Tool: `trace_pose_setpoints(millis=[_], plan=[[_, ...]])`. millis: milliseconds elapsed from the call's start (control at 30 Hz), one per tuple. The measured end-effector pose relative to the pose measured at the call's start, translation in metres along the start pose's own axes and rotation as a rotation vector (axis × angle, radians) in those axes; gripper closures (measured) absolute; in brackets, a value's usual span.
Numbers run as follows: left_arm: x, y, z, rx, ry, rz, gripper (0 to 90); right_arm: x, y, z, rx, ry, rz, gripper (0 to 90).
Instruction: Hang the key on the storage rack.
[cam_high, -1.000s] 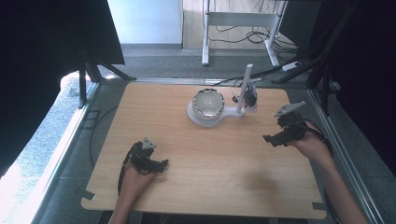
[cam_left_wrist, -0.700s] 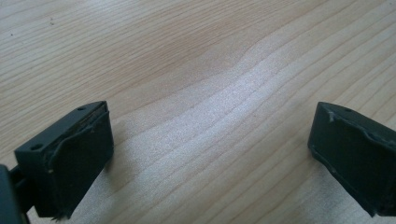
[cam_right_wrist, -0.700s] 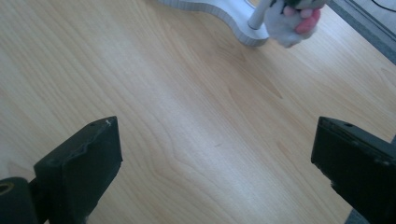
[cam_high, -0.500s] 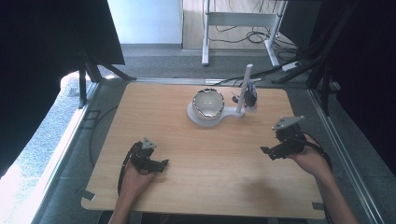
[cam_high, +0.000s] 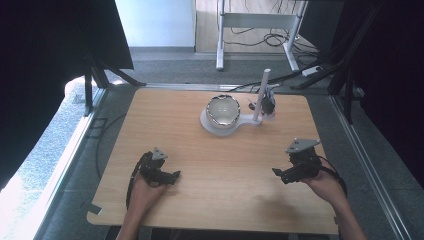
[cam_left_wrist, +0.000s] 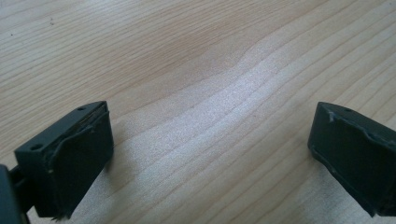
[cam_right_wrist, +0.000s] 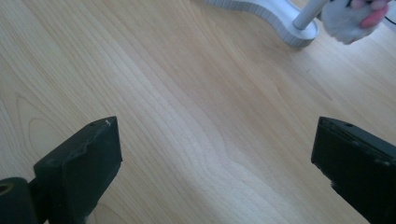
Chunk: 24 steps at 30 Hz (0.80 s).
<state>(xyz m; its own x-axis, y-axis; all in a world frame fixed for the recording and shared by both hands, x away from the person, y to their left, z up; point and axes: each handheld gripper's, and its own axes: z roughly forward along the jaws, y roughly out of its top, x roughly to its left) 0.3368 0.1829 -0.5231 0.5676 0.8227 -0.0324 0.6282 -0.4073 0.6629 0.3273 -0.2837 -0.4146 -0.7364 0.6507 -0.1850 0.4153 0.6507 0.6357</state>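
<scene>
Desk (cam_high: 210, 165) wood grain is sharp in both claw views; high view adds a silver bowl (cam_high: 223, 110) on a white stand (cam_high: 220, 127) w/ upright pole (cam_high: 261, 95), far centre. Left claw (cam_high: 172, 176) and right claw (cam_high: 278, 173) sit released near front edge, nothing gripped, stand well apart from both, nearer right

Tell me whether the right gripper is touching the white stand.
Apart. In the high view, bare wooden table lies between the right gripper and the white stand; the right gripper view shows its open jaws holding nothing.
</scene>
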Motion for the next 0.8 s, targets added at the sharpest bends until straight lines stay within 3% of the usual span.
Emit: trace_pose_setpoints(millis=[433, 800], plan=[[0.000, 0.000, 0.000, -0.001, 0.000, 0.000, 0.0, 0.015, -0.027, 0.034, -0.014, -0.019, 0.048, 2.1], [0.000, 0.000, 0.000, -0.001, 0.000, 0.000, 0.1, 0.024, -0.053, 0.065, -0.048, -0.002, 0.133, 2.1]])
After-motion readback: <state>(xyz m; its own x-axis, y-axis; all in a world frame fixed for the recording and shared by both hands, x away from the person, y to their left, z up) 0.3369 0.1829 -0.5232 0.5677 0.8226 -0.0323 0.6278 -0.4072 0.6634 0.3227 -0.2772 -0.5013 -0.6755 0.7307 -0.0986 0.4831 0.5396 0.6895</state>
